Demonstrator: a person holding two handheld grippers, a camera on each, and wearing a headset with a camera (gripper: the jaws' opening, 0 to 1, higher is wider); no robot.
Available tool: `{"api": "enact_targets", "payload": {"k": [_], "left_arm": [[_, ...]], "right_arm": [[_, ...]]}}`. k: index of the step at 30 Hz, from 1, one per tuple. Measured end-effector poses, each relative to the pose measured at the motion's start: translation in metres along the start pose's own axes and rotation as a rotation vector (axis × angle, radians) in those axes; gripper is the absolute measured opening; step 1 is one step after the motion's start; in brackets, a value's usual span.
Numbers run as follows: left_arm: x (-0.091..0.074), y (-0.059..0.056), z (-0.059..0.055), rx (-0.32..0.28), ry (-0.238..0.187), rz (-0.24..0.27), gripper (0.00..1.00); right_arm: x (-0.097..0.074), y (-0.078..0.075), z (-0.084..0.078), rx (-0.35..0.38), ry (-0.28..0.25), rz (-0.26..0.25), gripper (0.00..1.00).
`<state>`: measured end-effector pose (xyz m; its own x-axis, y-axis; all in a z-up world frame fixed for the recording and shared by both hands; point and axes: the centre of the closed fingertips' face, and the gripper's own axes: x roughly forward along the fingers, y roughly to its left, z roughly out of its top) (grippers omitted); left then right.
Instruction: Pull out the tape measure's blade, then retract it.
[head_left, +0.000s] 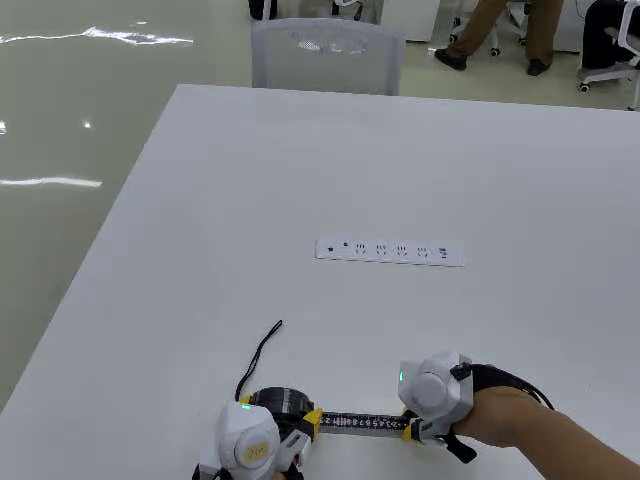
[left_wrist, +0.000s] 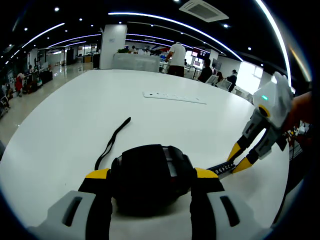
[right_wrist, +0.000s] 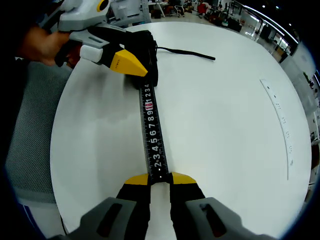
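Fingers (left_wrist: 98, 174) of the left gripper (left_wrist: 151, 174) clamp the tape measure (left_wrist: 150, 167) on the worktop (head_left: 400, 170); the right gripper (right_wrist: 160, 178) pinches the blade (right_wrist: 151, 130) at its end. A short length is out, so the pull looks partly done and retraction remains. The end hook is hidden between the fingers.

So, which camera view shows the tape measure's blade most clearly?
The right gripper view: the blade runs its whole length from the right gripper to the case, numbers readable. The head view shows it small, near the bottom edge; the left gripper view shows a short end.
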<state>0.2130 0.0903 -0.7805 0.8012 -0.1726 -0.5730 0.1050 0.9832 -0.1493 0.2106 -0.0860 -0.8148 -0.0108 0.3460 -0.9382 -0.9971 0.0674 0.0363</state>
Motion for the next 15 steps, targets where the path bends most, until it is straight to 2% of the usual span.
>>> {"api": "enact_targets", "payload": {"k": [15], "left_arm": [[-0.001, -0.002, 0.003, -0.001, 0.002, -0.005, 0.59]], "right_arm": [[-0.003, 0.003, 0.014, -0.002, -0.022, 0.007, 0.14]]}}
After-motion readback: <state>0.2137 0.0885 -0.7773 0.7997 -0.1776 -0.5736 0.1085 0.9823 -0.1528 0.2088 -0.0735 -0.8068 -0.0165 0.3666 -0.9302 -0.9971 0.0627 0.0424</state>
